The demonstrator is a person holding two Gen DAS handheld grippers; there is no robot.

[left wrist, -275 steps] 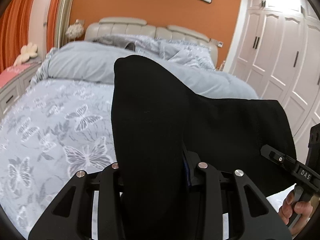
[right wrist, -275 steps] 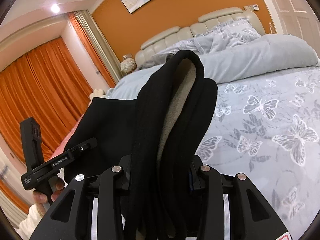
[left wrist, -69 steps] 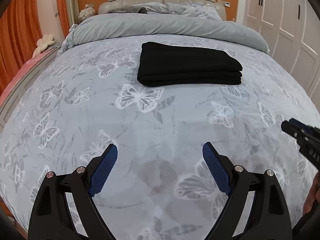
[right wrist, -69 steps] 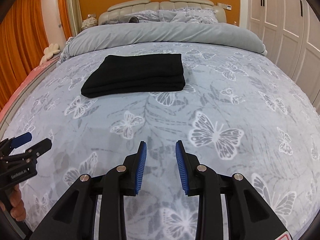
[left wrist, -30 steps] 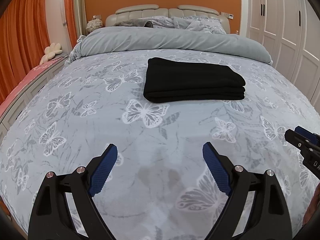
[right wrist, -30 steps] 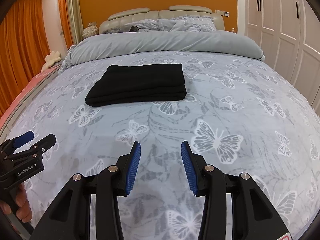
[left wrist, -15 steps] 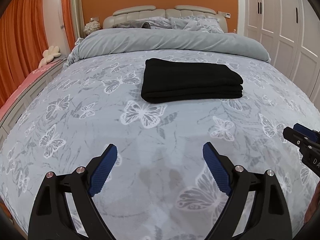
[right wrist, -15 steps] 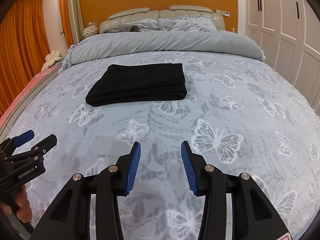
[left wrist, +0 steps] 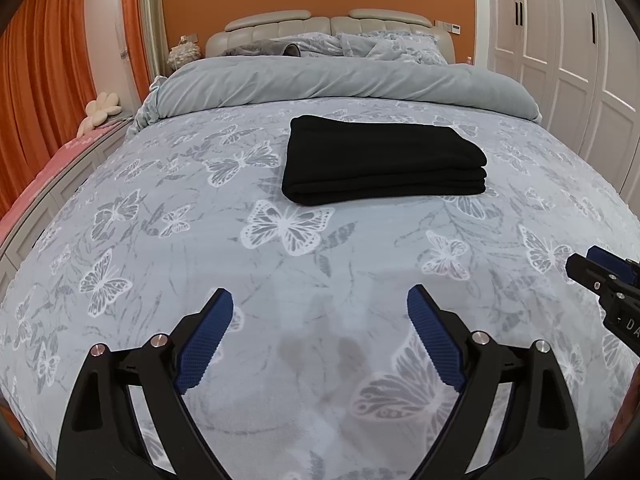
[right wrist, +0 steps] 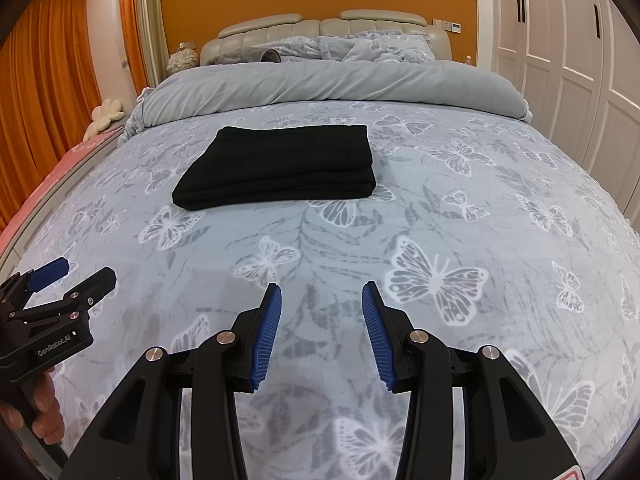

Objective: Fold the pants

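Note:
The black pants point(left wrist: 382, 160) lie folded in a flat rectangular stack on the butterfly-print bedspread point(left wrist: 280, 272), also seen in the right wrist view point(right wrist: 280, 168). My left gripper point(left wrist: 320, 300) is wide open and empty, held above the bed's near end, well short of the pants. My right gripper point(right wrist: 321, 292) is open and empty, also near the foot of the bed. Each gripper shows at the edge of the other's view: the right one point(left wrist: 600, 276) and the left one point(right wrist: 72, 276).
A rolled grey duvet point(left wrist: 340, 80) and pillows point(left wrist: 384, 42) lie at the head of the bed by the padded headboard point(left wrist: 328, 20). White wardrobe doors point(left wrist: 560, 40) stand on the right. Orange curtains point(left wrist: 40, 60) and a pink bench point(left wrist: 48, 160) are on the left.
Long ago both grippers held the black pants up; now the pants lie folded on the bed and both grippers are empty. Over the last second the views barely shift.

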